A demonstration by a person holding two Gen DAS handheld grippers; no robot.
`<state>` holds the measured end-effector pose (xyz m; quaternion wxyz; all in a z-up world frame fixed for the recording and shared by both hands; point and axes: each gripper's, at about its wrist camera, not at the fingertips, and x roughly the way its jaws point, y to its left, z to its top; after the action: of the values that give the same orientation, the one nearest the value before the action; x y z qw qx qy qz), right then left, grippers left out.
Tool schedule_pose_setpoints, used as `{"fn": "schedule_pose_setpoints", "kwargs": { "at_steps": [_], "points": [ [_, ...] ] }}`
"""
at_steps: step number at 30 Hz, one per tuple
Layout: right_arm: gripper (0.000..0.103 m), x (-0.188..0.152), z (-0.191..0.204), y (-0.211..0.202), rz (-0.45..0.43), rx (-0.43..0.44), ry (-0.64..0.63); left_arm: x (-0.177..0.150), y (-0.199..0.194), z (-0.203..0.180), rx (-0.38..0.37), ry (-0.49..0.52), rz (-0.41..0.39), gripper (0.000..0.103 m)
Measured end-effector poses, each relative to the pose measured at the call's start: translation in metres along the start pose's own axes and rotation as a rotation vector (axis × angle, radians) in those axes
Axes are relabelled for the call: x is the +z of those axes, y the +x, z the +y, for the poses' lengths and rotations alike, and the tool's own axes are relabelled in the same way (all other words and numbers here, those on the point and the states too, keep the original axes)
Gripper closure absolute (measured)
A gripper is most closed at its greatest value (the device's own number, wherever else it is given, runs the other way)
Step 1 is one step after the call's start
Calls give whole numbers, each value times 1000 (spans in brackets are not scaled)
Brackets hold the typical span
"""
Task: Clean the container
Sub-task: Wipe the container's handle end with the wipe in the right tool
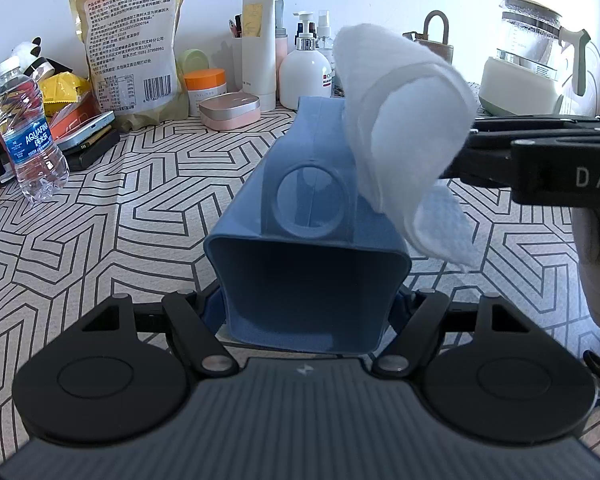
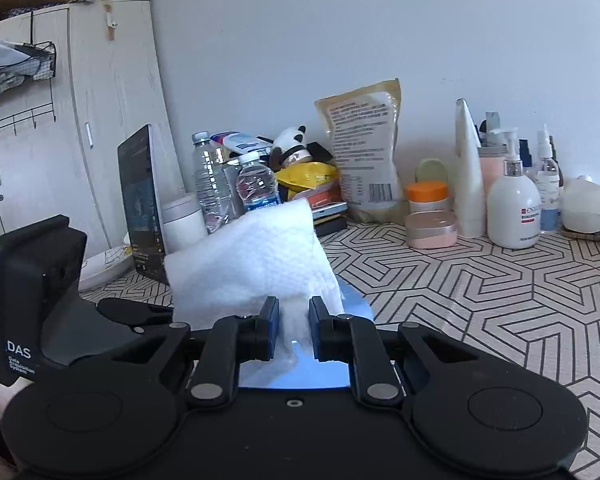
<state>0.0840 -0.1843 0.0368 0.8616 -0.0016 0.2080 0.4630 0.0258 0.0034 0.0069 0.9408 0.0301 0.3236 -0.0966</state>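
The left gripper (image 1: pixel 306 308) clamps the blue container (image 1: pixel 300 216) above the patterned table (image 1: pixel 140 208); the right gripper (image 2: pixel 294 330), pinching a white wipe (image 1: pixel 400 120), probably presses its side; hard strokes could twist it free.

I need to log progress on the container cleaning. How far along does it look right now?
Setup looks done: the left gripper is clamped on the blue container, which lies on its side, and the right gripper is clamped on a folded white wipe. In hand: the wipe sits against the container's upper side. Left: the inside, where no wipe shows. How much is already wiped cannot be told.
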Motion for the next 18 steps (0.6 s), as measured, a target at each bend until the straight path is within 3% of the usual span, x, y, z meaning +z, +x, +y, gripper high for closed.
{"fn": "schedule_pose_setpoints", "kwargs": {
  "at_steps": [7,18],
  "points": [
    [80,-3,3,-4,18,120,-1,0,0,0,0,-7,0,29],
    [81,-3,-4,-6,16,58,52,1,1,3,-1,-10,-1,29]
  ]
}}
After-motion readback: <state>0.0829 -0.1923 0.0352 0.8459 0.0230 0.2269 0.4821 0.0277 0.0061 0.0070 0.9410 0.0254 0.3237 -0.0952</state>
